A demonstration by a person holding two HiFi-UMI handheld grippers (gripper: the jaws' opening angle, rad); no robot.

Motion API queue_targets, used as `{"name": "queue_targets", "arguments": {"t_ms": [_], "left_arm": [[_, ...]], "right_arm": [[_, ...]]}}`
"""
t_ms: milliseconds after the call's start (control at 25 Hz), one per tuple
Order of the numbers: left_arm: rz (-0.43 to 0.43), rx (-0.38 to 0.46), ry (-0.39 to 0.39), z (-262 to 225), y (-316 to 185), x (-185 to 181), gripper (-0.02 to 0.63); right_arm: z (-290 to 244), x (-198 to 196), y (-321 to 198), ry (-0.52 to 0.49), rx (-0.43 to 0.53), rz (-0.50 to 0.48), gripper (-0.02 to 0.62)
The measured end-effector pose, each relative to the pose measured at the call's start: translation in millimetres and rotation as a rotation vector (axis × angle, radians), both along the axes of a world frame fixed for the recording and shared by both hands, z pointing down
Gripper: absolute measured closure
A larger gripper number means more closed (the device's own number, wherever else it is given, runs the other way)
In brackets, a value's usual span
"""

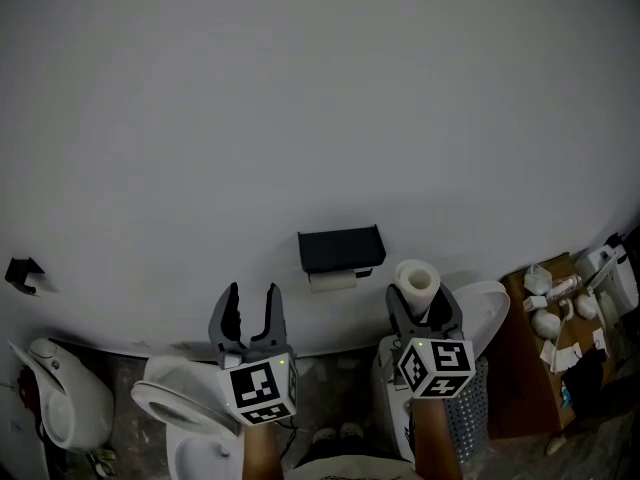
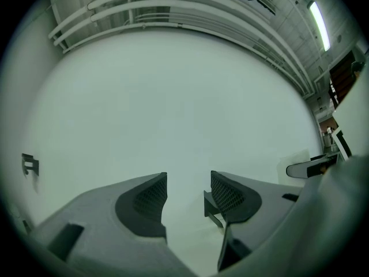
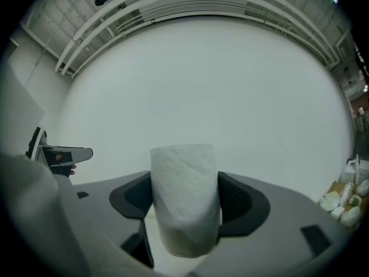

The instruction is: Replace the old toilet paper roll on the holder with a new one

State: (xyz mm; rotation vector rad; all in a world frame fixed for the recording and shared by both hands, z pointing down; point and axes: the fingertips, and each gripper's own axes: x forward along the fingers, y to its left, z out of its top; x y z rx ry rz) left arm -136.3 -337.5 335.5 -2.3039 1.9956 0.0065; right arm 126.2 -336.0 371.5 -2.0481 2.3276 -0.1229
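1. White new roll (image 3: 184,195) sits upright btw R gripper (image 1: 421,306) jaws, pads clamped on its sides. Soft paper, so no harder squeeze needed.
2. L gripper (image 2: 188,182): jaws wide apart, nothing btw them. It's the free one for the old roll (image 1: 333,280).
3. Black holder (image 1: 340,249) on wall (image 1: 300,118), ahead-right of L gripper and ahead-left of R. Old roll hangs just under its shelf.
4. My read: L goes in first, pinches old roll across its sides and slides it off. Spindle not visible, so can't tell which end is open. R holds off to its own side till the slot's free.
5. Room: bare wall above and both sides of holder, plenty of clearance. Toilet (image 1: 170,398) below L, mesh bin (image 1: 467,418) below R, cluttered wooden table (image 1: 520,388) well right of R. Go in level, straight at the wall.
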Motion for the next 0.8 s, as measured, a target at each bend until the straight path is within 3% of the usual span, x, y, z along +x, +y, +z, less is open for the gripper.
{"name": "queue_targets", "arguments": {"t_ms": [280, 440, 640, 800], "left_arm": [[0.007, -0.005, -0.057, 3.0, -9.4, 12.7, 0.387], [-0.003, -0.015, -0.172, 9.0, -15.4, 19.2, 0.387], [-0.034, -0.015, -0.445, 23.3, -24.6, 32.3, 0.387], [-0.092, 0.005, -0.813, 33.7, -28.9, 48.9, 0.374]], "right_arm": [[5.5, 11.7, -8.1, 0.002, -0.01, 0.0, 0.281], [7.6, 19.6, -11.1, 0.001, -0.018, 0.01, 0.281], [11.7, 27.9, -15.7, 0.004, -0.025, 0.019, 0.281], [15.3, 33.3, -18.6, 0.004, -0.035, 0.022, 0.281]]}}
